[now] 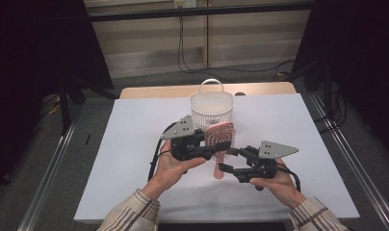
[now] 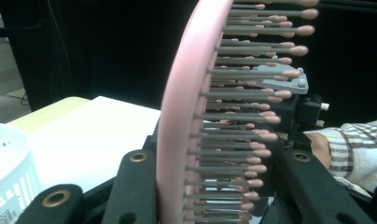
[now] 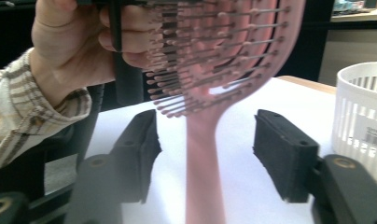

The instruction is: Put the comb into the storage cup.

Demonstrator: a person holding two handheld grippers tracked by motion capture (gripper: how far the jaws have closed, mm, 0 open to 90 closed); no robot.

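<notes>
L gripper (image 1: 213,150) is clamped on the head of the pink hairbrush (image 1: 220,139): one pad on the smooth back, the other on the bristle side, jaws partway apart w/ the head wedged between. The brush is held up off the white mat (image 1: 135,144), handle pointing down, just in front of the white basket (image 1: 211,109). R gripper (image 3: 205,154) sits around the handle, jaws parted w/ a gap each side, pads not touching it.
</notes>
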